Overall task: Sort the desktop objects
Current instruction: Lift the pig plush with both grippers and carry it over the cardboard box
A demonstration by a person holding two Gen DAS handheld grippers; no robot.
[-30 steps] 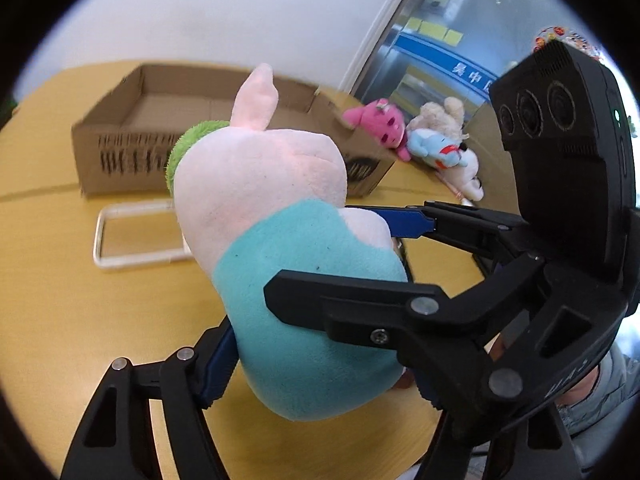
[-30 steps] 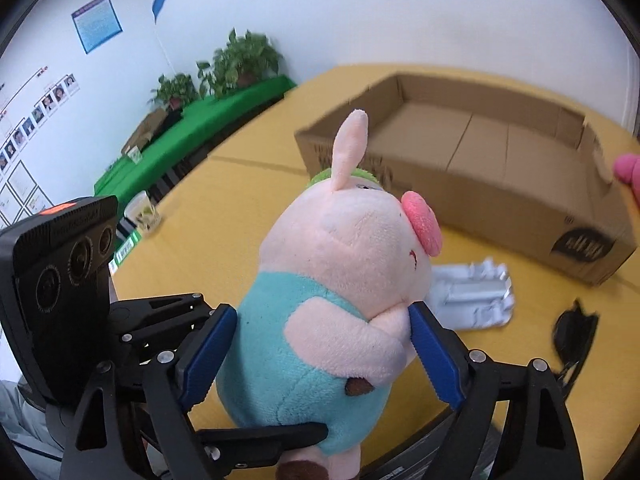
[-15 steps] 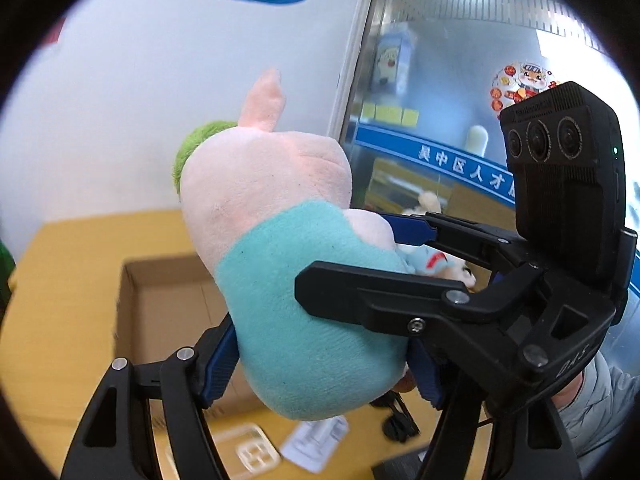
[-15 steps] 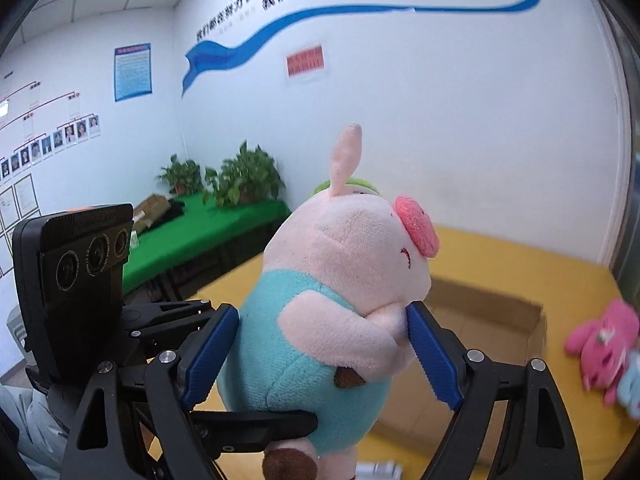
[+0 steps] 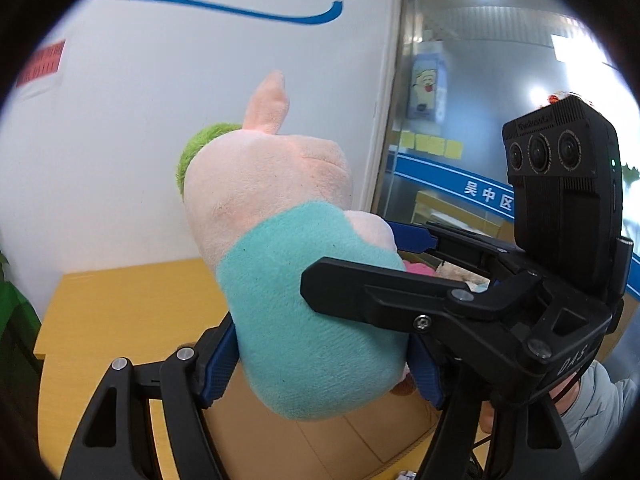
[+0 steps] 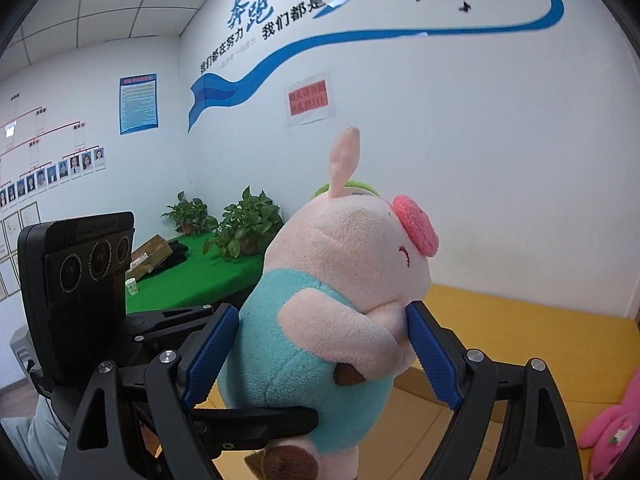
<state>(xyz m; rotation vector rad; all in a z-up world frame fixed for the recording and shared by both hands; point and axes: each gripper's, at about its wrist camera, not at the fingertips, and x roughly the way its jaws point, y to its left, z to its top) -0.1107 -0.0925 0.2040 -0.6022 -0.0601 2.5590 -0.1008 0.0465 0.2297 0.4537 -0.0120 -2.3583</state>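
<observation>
A plush pig with a pink head, teal body and green cap hangs in the air, held from two sides. My left gripper is shut on its lower teal body, blue pads pressed into the plush. My right gripper is shut on its chest and arm; in the left wrist view its black frame crosses in front of the pig. The pig stands upright, snout to the right. A cardboard box lies open below the toy on the yellow table.
A pink plush toy lies on the table at the right, with a beige plush close by it. A white wall stands behind the table and a glass door to its right. A green-covered table with potted plants stands at the left.
Both grippers have risen with the pig between them. The box and table have dropped to the bottom of both views, and the wall now fills the background.
</observation>
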